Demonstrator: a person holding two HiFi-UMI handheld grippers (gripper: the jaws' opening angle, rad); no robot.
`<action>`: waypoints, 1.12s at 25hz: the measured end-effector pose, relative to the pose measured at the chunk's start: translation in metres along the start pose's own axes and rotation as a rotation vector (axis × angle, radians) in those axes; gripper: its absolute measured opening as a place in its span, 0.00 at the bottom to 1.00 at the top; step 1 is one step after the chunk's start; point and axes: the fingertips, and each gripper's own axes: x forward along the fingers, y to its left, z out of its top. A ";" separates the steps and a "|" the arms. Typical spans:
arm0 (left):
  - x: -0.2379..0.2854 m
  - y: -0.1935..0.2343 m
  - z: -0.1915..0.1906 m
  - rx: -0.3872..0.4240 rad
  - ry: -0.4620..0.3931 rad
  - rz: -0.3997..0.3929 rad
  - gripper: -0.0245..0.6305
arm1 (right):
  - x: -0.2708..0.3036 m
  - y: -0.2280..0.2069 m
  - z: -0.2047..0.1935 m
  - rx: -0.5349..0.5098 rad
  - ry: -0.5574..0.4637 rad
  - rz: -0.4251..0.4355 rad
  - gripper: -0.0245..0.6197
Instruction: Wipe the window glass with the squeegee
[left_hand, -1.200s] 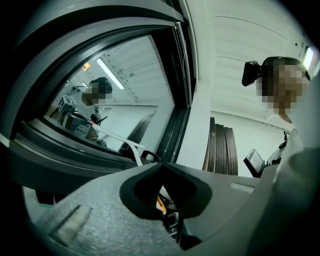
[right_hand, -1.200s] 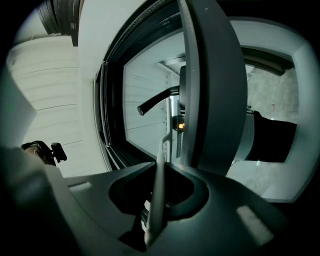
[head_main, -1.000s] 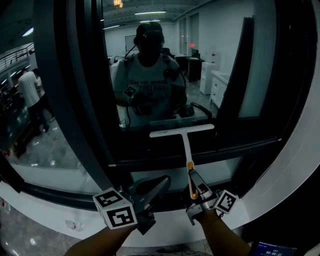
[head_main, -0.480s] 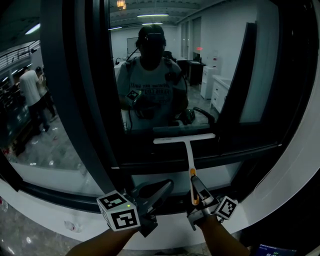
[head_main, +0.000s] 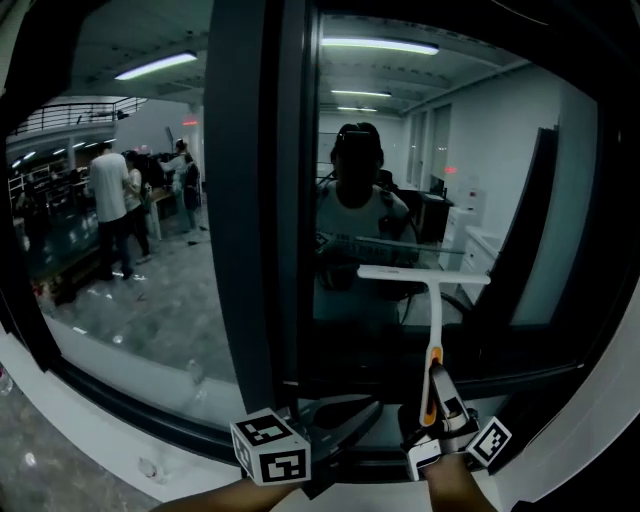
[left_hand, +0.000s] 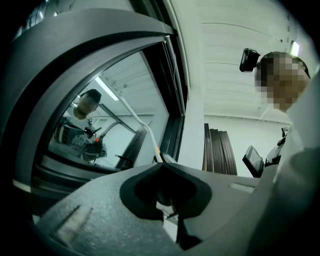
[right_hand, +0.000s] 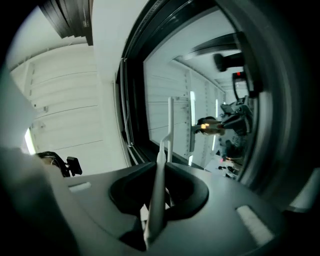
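The white squeegee has its blade (head_main: 423, 275) flat against the window glass (head_main: 400, 180), right of the dark upright frame bar. Its thin handle (head_main: 437, 335) runs down to an orange grip. My right gripper (head_main: 433, 390) is shut on that grip, low at the sill. In the right gripper view the handle (right_hand: 159, 180) rises from between the jaws (right_hand: 160, 162) toward the blade (right_hand: 170, 120). My left gripper (head_main: 368, 410) hangs beside it to the left, jaws together with nothing in them (left_hand: 161, 164). The left gripper view catches the squeegee (left_hand: 141, 124) on the glass.
A wide dark frame bar (head_main: 250, 200) splits the window; another pane (head_main: 130, 250) lies to its left. A white sill (head_main: 90, 420) curves below. The glass reflects the person holding the grippers. People stand in the room at far left (head_main: 110, 210).
The squeegee has slid up and to the right on the glass with my right gripper. The head view has swung, so both grippers sit lower and further right in the picture.
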 end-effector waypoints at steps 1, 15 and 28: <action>-0.003 -0.001 0.011 0.025 -0.011 0.001 0.04 | 0.020 0.009 0.005 -0.024 0.006 0.037 0.13; -0.027 0.006 0.124 0.267 -0.083 -0.079 0.04 | 0.242 0.093 0.039 -0.272 -0.007 0.315 0.13; -0.021 -0.010 0.155 0.346 -0.109 -0.132 0.04 | 0.305 0.114 0.039 -0.264 -0.022 0.349 0.13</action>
